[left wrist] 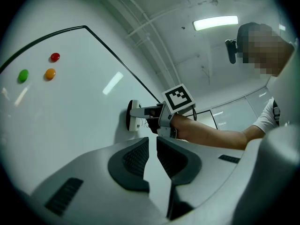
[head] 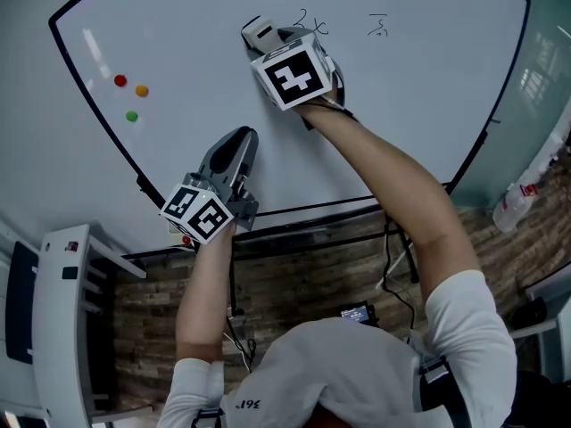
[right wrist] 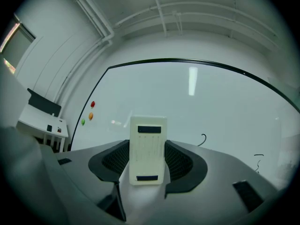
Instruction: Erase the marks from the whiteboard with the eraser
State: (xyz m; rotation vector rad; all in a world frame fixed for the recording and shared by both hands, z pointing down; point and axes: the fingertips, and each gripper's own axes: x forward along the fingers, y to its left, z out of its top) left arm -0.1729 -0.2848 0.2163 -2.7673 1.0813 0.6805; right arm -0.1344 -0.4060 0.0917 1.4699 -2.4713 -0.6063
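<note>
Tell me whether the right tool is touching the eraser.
Touching. The right gripper view shows the eraser clamped in the right tool, with both jaws pressed against its sides.

A red magnet (head: pixel 119 80), orange magnet (head: pixel 141 89) and green magnet (head: pixel 131 116) sit close together.

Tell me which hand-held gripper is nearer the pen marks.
Right. The right hand-held gripper, holding the eraser, is beside the pen marks; the left hand-held gripper hangs well below them.

Eraser (head: pixel 259 32) on whiteboard (head: pixel 401 105), seemingly left of marks (head: pixel 378 28).
</note>
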